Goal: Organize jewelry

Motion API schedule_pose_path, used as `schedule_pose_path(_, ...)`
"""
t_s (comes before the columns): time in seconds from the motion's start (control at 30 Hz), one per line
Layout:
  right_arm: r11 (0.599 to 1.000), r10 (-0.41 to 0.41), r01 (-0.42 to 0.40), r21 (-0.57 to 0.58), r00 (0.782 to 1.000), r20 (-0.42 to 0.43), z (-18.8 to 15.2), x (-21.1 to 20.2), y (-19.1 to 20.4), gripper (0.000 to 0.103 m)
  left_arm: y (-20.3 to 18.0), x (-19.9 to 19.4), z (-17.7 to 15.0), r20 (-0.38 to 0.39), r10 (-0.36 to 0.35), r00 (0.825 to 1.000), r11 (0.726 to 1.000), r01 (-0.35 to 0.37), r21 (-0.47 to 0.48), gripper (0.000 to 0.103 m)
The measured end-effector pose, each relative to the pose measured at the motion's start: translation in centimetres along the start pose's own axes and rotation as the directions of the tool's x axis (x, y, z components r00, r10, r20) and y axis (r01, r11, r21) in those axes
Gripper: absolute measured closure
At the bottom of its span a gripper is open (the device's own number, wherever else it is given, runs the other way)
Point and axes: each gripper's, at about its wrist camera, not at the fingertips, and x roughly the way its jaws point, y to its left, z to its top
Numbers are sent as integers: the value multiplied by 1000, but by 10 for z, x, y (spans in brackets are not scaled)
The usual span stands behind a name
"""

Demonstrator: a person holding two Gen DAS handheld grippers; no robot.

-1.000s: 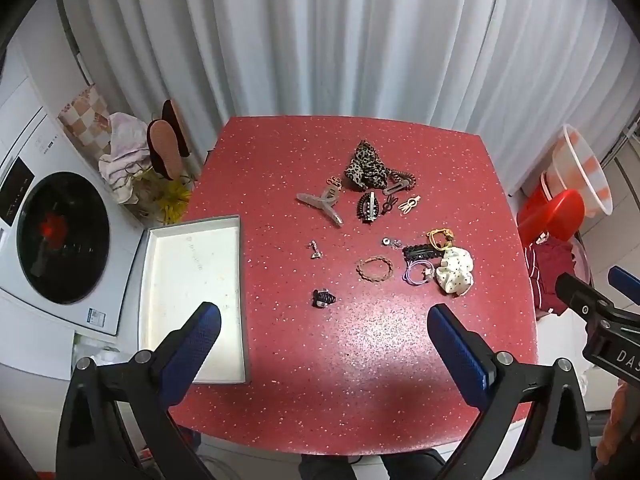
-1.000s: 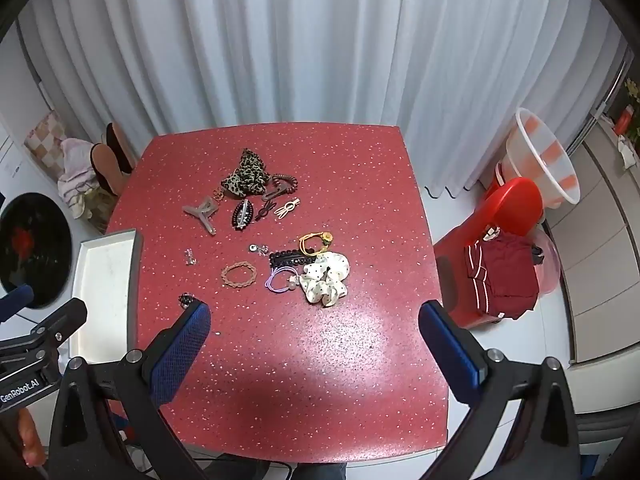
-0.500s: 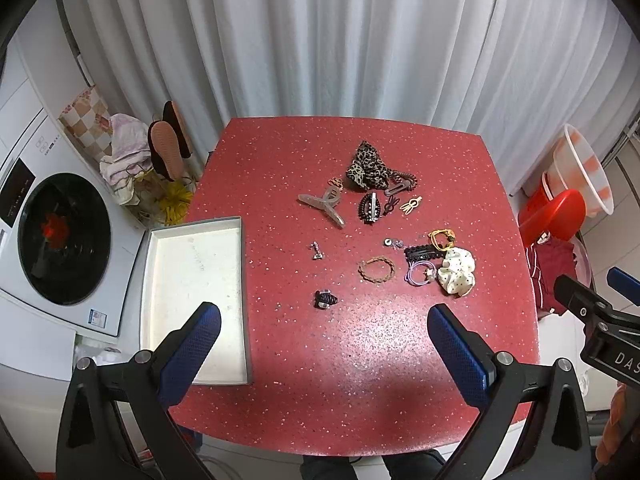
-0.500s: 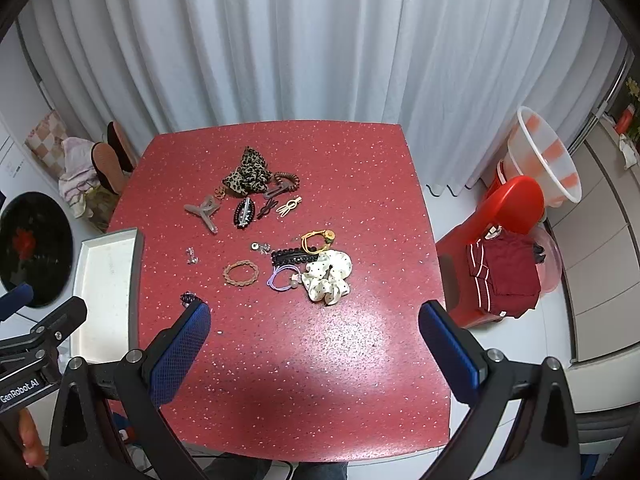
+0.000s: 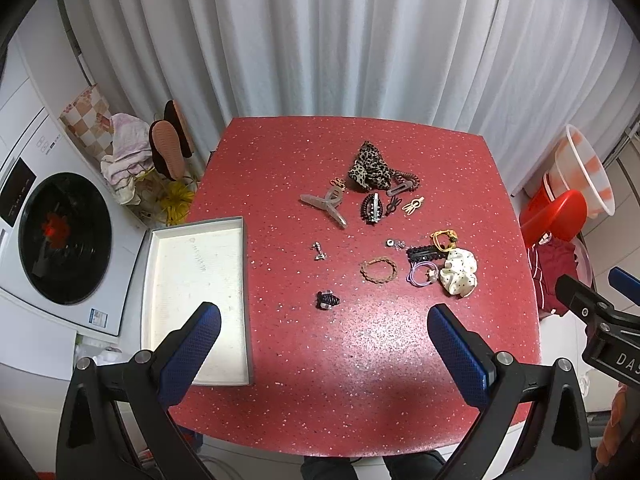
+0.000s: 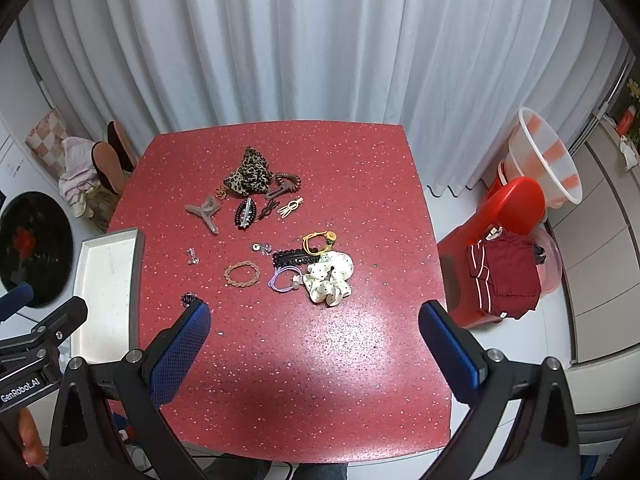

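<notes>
Hair accessories and jewelry lie scattered on a red table (image 5: 360,360): a leopard scrunchie (image 5: 368,168), a grey claw clip (image 5: 325,206), a black claw clip (image 5: 372,208), a braided brown bracelet (image 5: 379,270), a white dotted scrunchie (image 5: 459,272), a small black clip (image 5: 327,300) and small earrings (image 5: 319,251). An empty white tray (image 5: 192,280) sits at the table's left edge. My left gripper (image 5: 324,344) is open and empty above the table's near part. My right gripper (image 6: 316,340) is open and empty, also high above the near part.
A washing machine (image 5: 52,236) stands left of the table. Shoes and cloths (image 5: 164,148) lie at the back left. A red stool with dark red clothes (image 6: 504,264) and a plastic basin (image 6: 548,156) stand to the right. White curtains hang behind.
Both grippers have shifted only slightly; the table and items sit a touch higher in the views. Nothing was picked up or moved.
</notes>
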Motion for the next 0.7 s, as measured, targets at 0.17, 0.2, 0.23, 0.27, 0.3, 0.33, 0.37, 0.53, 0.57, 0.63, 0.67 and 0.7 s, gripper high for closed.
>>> schedule_pose_path(0.17, 1000, -1, 1, 0, 1000, 1, -1, 0, 0, 0, 1, 0, 0, 3, 3, 1000, 1000, -3, 1, 0)
schedule_pose_path(0.2, 1000, 0, 0, 1, 1000, 1, -1, 0, 0, 0, 1, 0, -1, 3, 3, 1000, 1000, -3, 1, 0)
schedule_pose_path(0.23, 1000, 1, -1, 0, 1000, 1, -1, -1, 0, 0, 1, 0, 0, 2, 4, 1000, 1000, -4, 0, 0)
schedule_pose_path(0.27, 1000, 0, 0, 0, 1000, 0, -1, 0, 1, 0, 1, 0, 0, 3, 4, 1000, 1000, -4, -1, 0)
schedule_pose_path(0.3, 1000, 0, 0, 0, 1000, 0, -1, 0, 0, 0, 1, 0, 0, 2, 4, 1000, 1000, -4, -1, 0)
schedule_pose_path(0.33, 1000, 1, -1, 0, 1000, 0, 0, 0, 0, 0, 2, 0, 0, 1, 5, 1000, 1000, -5, -1, 0)
schedule_pose_path(0.37, 1000, 2, -2, 1, 1000, 0, -1, 0, 0, 0, 2, 0, 0, 1, 4, 1000, 1000, -4, 0, 0)
schedule_pose_path(0.53, 1000, 1, -1, 0, 1000, 1, -2, 0, 1, 0, 2, 0, -1, 1, 4, 1000, 1000, -4, 0, 0)
schedule_pose_path(0.57, 1000, 0, 0, 0, 1000, 1, -2, 1, 1, 0, 2, 1, -1, 1, 4, 1000, 1000, -4, 1, 0)
schedule_pose_path(0.63, 1000, 0, 0, 0, 1000, 1, -2, 1, 1, 0, 2, 1, -1, 0, 5, 1000, 1000, -5, 1, 0)
schedule_pose_path(0.67, 1000, 0, 0, 1, 1000, 2, -2, 1, 1, 0, 2, 1, -1, 0, 6, 1000, 1000, -6, 1, 0)
schedule_pose_path(0.7, 1000, 1, -1, 0, 1000, 1, -2, 1, 1, 0, 1, 2, -2, -1, 7, 1000, 1000, -7, 1, 0)
